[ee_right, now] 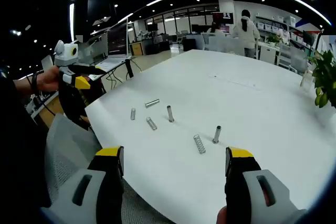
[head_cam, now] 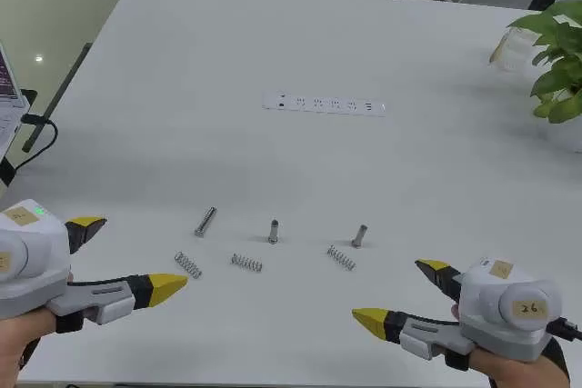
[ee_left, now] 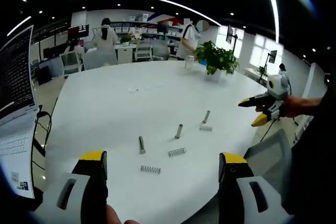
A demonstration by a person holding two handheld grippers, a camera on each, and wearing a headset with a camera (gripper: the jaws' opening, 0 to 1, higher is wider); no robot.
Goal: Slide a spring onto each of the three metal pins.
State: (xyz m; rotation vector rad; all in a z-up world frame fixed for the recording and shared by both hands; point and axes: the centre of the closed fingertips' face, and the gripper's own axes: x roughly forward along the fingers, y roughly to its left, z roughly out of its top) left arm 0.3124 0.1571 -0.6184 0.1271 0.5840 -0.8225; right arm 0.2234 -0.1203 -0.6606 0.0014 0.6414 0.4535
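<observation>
Head view, left gripper: my left gripper hangs over the near edge of the table, jaws spread wide with nothing between them.
Head view, right gripper: my right gripper is likewise wide apart and empty.
Head view, pins: all three are ahead of me, between the two grippers. The lying pin is flat on my left gripper's side. The middle pin and end pin stand upright.
Head view, springs: the first spring, second spring and third spring lie loose, each just nearer me than its pin and threaded on none.
Left gripper view: the lying pin and first spring are closest ahead of my spread jaws. My right gripper is well off to the right.
Right gripper view: the third spring and end pin, just beside each other, are closest ahead of my spread jaws. My left gripper is off to the left.
</observation>
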